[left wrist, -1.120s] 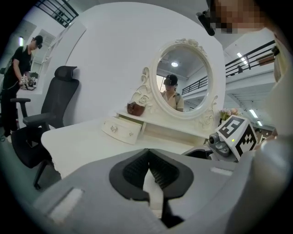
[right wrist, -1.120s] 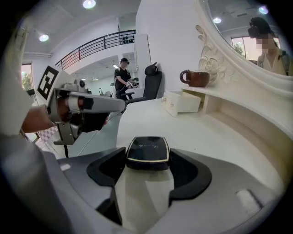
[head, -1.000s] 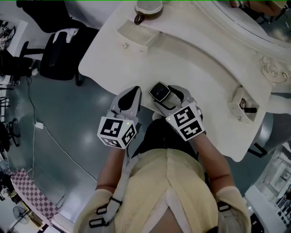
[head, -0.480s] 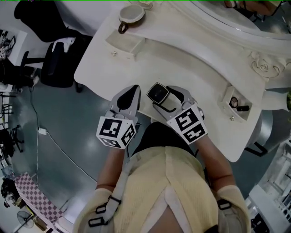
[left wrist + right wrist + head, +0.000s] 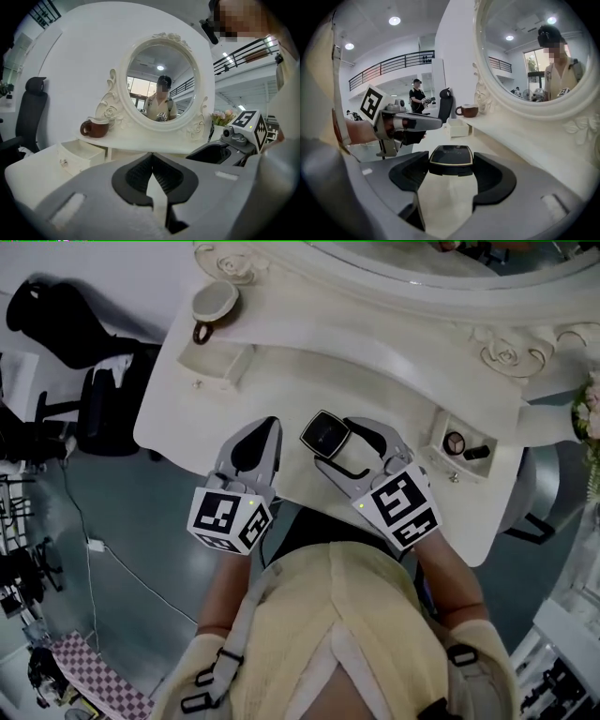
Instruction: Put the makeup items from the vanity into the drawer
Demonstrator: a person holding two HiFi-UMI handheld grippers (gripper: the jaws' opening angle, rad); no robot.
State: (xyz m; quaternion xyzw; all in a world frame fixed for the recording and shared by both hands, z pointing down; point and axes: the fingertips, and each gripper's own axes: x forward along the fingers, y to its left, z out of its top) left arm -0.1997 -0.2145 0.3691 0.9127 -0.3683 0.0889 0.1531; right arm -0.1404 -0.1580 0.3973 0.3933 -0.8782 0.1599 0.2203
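Since a second ago the white vanity top (image 5: 309, 381) has swung, bringing the small open white drawer (image 5: 450, 470) nearer, to the right of the right gripper (image 5: 336, 442). That gripper pinches a black, gold-rimmed square compact (image 5: 325, 434) at its tips. The left gripper (image 5: 265, 427) is pressed together, empty. Such a tip-only hold could let the compact pivot and drop short.

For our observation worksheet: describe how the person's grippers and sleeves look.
The left gripper and right gripper have pale grey tapering shells with black ribbed pads. Each carries a white cube with black square markers. The person wears pale yellow sleeves with black straps.
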